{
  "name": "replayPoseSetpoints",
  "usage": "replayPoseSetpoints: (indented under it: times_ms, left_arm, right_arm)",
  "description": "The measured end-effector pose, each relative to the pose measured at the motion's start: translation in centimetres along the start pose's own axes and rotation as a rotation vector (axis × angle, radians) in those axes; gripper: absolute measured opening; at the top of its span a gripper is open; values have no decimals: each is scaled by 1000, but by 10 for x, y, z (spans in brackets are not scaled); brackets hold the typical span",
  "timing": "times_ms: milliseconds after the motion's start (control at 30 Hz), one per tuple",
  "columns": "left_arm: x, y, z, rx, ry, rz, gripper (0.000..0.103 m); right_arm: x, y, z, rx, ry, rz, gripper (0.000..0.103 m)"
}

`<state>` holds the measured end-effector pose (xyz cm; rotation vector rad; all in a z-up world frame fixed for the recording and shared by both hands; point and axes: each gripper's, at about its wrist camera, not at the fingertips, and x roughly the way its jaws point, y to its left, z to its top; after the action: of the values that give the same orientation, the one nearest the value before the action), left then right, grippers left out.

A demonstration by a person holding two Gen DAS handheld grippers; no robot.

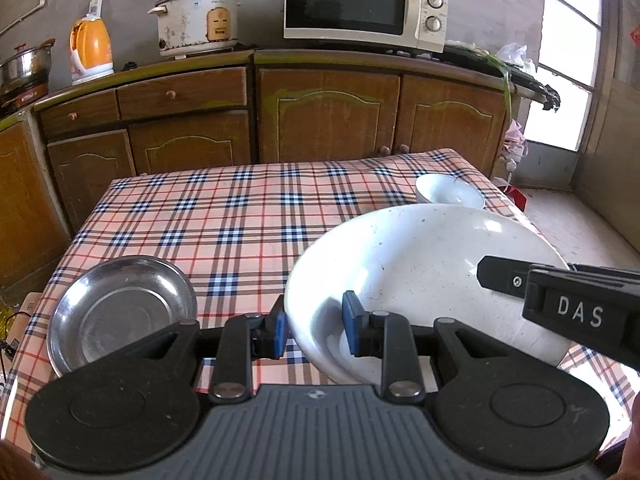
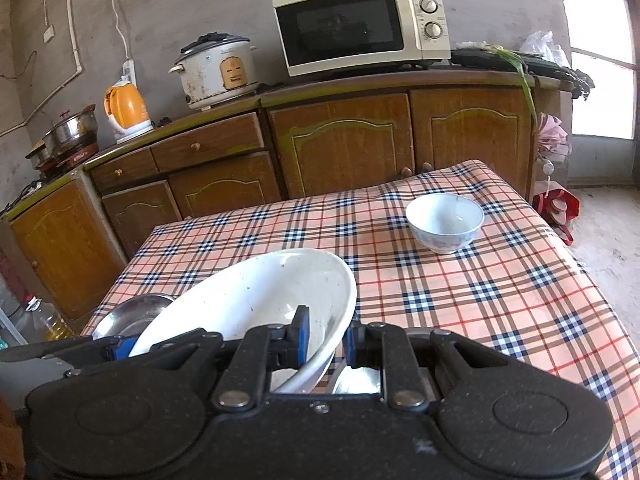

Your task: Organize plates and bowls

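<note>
A large white plate (image 1: 420,272) hangs tilted over the plaid-covered table (image 1: 224,216), held from both sides. My left gripper (image 1: 316,320) is shut on its near left rim, one blue pad inside and one outside. In the right wrist view my right gripper (image 2: 326,336) is shut on the white plate (image 2: 248,300) at its right rim. The right gripper's black finger (image 1: 500,278) reaches over the plate from the right. A steel dish (image 1: 120,312) lies to the left on the cloth. A small white bowl (image 2: 444,222) stands at the far right.
Wooden cabinets (image 1: 328,116) run behind the table, carrying a microwave (image 1: 364,4), a rice cooker (image 1: 198,20) and an orange kettle (image 1: 90,50). Plaid cloth (image 2: 500,288) lies bare between the plate and the small bowl. The table's right edge drops to a concrete floor (image 2: 608,232).
</note>
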<state>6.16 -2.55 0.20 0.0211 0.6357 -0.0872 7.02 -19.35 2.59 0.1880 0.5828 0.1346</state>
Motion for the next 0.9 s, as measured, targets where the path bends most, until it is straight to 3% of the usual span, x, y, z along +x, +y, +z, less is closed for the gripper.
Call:
replayPoseSetpoints:
  times_ms: [900]
  left_arm:
    - [9, -46, -11, 60, 10, -64, 28]
  right_arm:
    - [-18, -54, -17, 76, -8, -69, 23]
